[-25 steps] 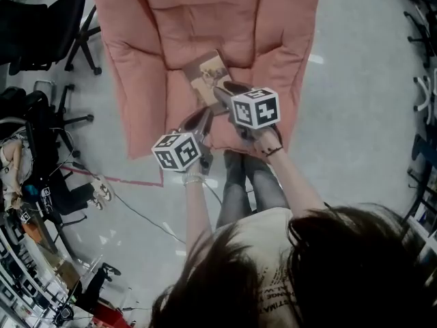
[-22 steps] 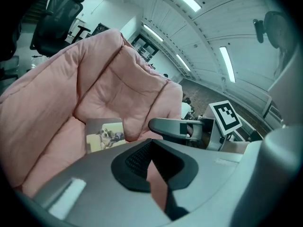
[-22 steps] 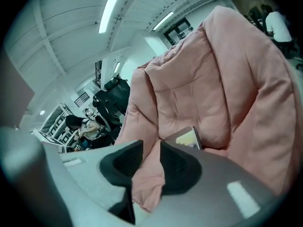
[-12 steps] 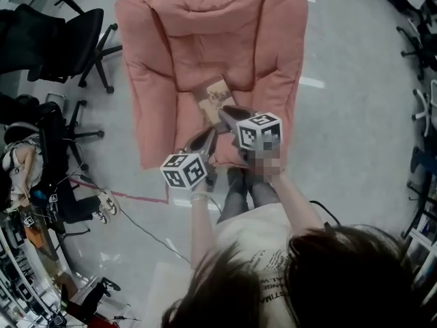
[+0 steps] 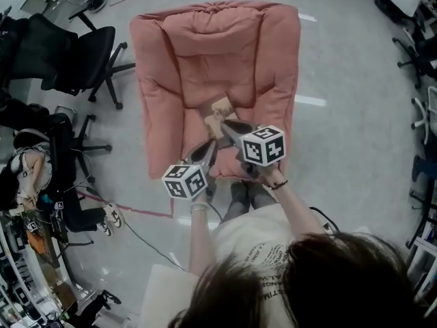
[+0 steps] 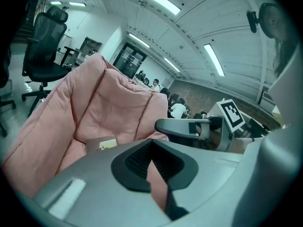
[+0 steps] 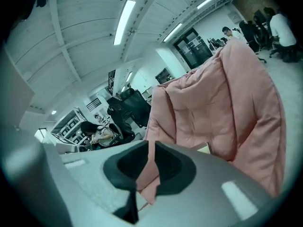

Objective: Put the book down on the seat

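Note:
A small book with a tan cover (image 5: 220, 108) lies flat on the seat of the pink padded chair (image 5: 179, 67), free of both grippers. It also shows in the left gripper view (image 6: 100, 144) and as a corner in the right gripper view (image 7: 204, 148). My left gripper (image 5: 207, 144) hangs over the seat's front edge, its jaws (image 6: 151, 143) meeting at the tips with nothing in them. My right gripper (image 5: 227, 124) is just short of the book. Its jaws (image 7: 150, 145) have just been closing to a narrow gap, with nothing between them.
Black office chairs (image 5: 78, 53) stand left of the pink chair, and a person (image 5: 27, 166) sits at the far left. A red tape line (image 5: 126, 209) and a cable cross the floor by my feet. More chairs (image 5: 413, 19) line the right edge.
Both grippers have lifted back from the seat while the book stays lying there. The whole pink chair has come into the head view and looks farther off.

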### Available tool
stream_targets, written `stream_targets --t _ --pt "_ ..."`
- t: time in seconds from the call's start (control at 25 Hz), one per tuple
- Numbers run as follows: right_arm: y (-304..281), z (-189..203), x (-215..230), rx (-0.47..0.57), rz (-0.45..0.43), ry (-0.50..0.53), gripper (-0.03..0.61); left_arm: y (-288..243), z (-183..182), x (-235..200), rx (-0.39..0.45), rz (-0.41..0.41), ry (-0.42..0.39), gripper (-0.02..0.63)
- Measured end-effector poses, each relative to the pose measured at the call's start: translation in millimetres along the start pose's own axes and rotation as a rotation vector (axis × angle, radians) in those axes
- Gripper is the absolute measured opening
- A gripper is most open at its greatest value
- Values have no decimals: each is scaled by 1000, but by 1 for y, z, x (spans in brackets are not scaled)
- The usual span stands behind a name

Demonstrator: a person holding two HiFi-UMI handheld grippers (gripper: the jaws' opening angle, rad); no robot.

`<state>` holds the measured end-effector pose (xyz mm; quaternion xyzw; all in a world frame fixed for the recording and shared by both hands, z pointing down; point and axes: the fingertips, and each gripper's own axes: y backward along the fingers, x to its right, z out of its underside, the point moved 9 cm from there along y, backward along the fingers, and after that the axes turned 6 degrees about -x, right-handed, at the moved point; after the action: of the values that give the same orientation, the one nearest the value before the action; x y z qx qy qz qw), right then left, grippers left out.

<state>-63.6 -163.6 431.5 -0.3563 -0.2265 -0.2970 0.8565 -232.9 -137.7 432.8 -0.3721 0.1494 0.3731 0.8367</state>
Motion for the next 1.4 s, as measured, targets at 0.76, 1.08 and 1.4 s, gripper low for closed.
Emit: stream_targets --t 0.76,1.08,1.4 --pt "31 -20 -36 62 -64 102 3 26 -20 28 59 9 -110 -2" --pt "40 -28 -41 88 -94 124 3 31 -28 35 86 7 -133 -2" --pt "35 -35 -46 92 -100 157 3 31 -37 33 97 21 -162 -2"
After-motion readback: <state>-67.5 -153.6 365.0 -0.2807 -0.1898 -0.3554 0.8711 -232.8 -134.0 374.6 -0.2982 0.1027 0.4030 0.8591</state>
